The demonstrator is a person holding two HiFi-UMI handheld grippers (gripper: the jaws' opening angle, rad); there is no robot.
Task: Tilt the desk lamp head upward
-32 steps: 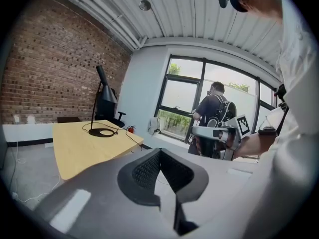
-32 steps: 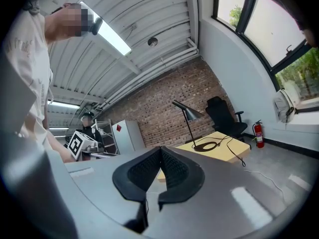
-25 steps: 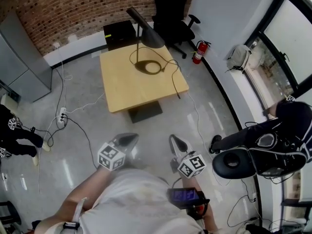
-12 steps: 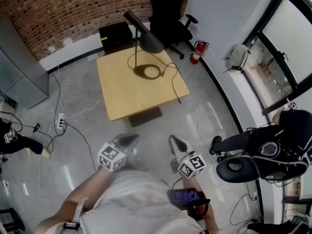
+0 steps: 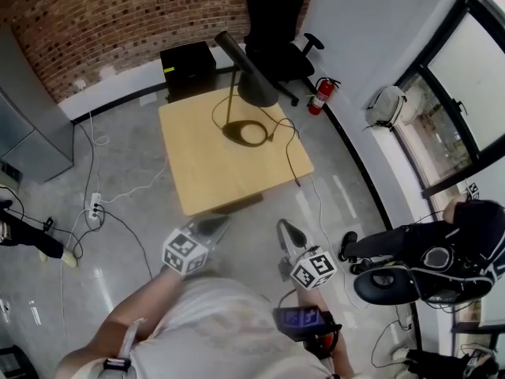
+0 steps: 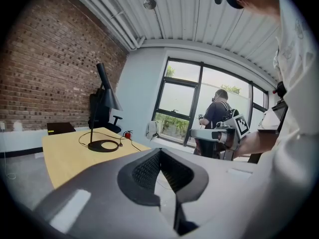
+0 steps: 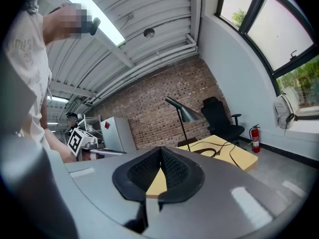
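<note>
A black desk lamp with a cone head (image 5: pixel 257 92) tilted down stands on a ring base (image 5: pixel 247 133) at the far side of a square wooden table (image 5: pixel 205 168). Its cord trails off the table's right edge. Both grippers are held short of the table's near edge, well apart from the lamp. My left gripper (image 5: pixel 217 222) is shut and empty, and so is my right gripper (image 5: pixel 282 226). The left gripper view shows the lamp head (image 6: pixel 111 100) beyond the shut left gripper (image 6: pixel 160 152). In the right gripper view the lamp head (image 7: pixel 189 114) stands past the shut right gripper (image 7: pixel 161 150).
A black office chair (image 5: pixel 276 14), a black box (image 5: pixel 188 60) and a red fire extinguisher (image 5: pixel 319 95) stand behind the table. A person (image 5: pixel 442 251) sits at the right. Cables and a power strip (image 5: pixel 95 209) lie on the floor at the left.
The table and lamp have come nearer in the head view as both grippers moved forward toward them. Both stay shut. The person at the left edge has slid almost out of view.
</note>
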